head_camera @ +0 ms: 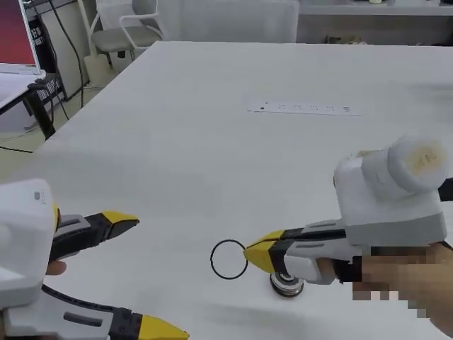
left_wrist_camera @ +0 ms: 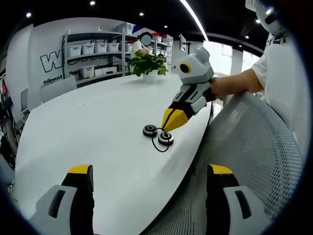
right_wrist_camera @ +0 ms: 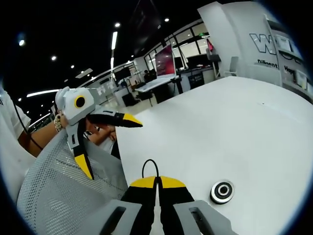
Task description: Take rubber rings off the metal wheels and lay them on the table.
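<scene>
Right claw [head_camera: 253, 251] is shut, pinching the black rubber ring [head_camera: 228, 259] by its edge. The loop sticks out past the yellow tips, over the desk [head_camera: 212, 127]. Can't tell if the ring touches the desk surface or hangs just above it.

The right gripper view confirms it: the tips meet [right_wrist_camera: 156, 180] and the ring [right_wrist_camera: 149, 167] arcs up from between them. One metal wheel [right_wrist_camera: 222, 191] sits on the desk just to the side, apart from the ring.

In the head view that wheel [head_camera: 287, 283] sits right under the right gripper body, near the desk edge. The left gripper view shows two wheels [left_wrist_camera: 149, 130] [left_wrist_camera: 165, 138] side by side below the right claw [left_wrist_camera: 171, 123].

Left claw [head_camera: 156, 276] has its jaws wide apart and holds nothing. It sits well left of the ring and wheels.

A power strip [head_camera: 304, 108] lies further back on the desk.
</scene>
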